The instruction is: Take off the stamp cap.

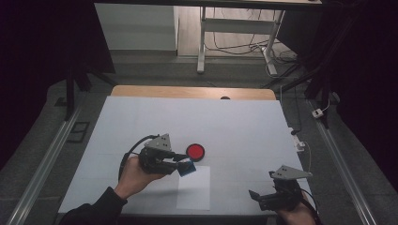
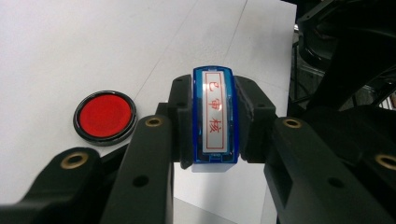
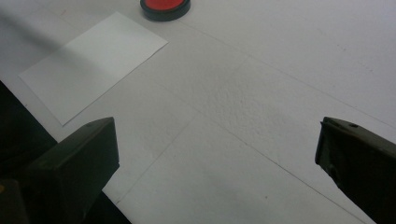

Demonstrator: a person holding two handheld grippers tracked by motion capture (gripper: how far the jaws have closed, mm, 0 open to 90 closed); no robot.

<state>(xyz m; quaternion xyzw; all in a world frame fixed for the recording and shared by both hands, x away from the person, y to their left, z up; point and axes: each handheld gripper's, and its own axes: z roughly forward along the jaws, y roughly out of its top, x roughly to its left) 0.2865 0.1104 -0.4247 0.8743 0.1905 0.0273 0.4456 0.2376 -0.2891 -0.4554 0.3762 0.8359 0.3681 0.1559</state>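
A white-covered desk [image 1: 234, 126] is standing in a dim room, carrying a round red ink pad [image 1: 195, 151] and, just beside it toward the person, a white sheet of paper [image 1: 195, 192]. The left gripper [image 1: 180, 164] is clamping a blue stamp [image 2: 214, 114] between its jaws, hovering over the sheet's far corner near the pad, while the right gripper [image 1: 257, 196] is waiting well apart at the desk's near right with its jaws spread wide and holding nothing. Judging the step as inking or stamping, the stamp should be going down flat and square, with even pressure and no sliding, so the print is not smearing.
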